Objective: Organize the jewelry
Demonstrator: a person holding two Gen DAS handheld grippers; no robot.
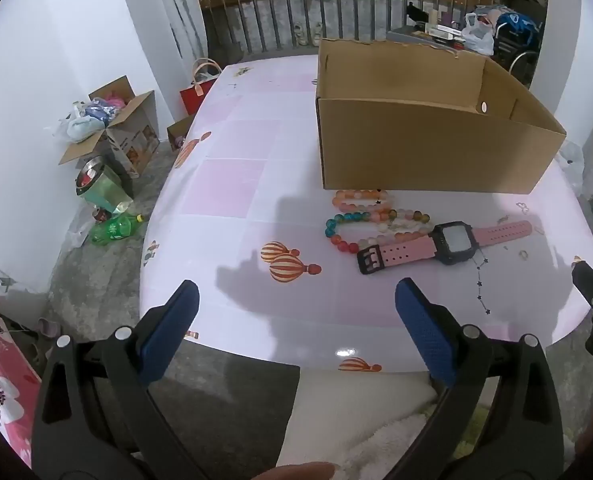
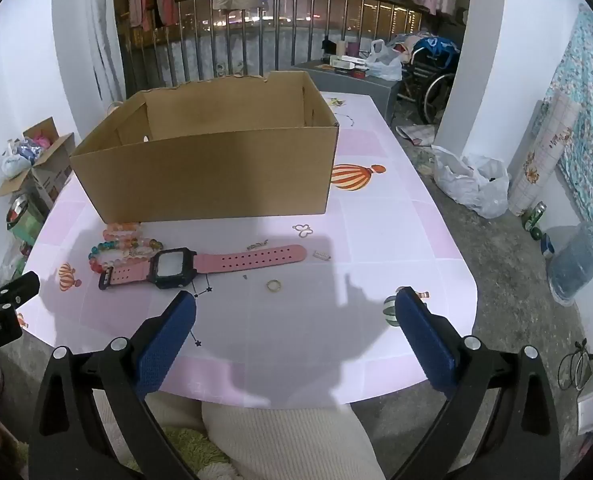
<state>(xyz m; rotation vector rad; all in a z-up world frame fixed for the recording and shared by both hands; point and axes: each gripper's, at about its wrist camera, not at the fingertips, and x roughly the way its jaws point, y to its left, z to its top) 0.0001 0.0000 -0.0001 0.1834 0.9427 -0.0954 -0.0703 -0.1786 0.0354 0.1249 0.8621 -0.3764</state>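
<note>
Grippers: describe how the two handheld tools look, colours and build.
Both alike. Left gripper and right gripper: black plastic arms with triangular cut-outs and silver rivets, ending in blue textured pads. The left's black body bears partial white lettering in the right view.

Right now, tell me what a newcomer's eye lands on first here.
The big open brown cardboard box at the middle of the pink patterned table. In front of it lie the pink-strapped black watch and a heap of colourful beaded bracelets, touching the watch's buckle end.
</note>
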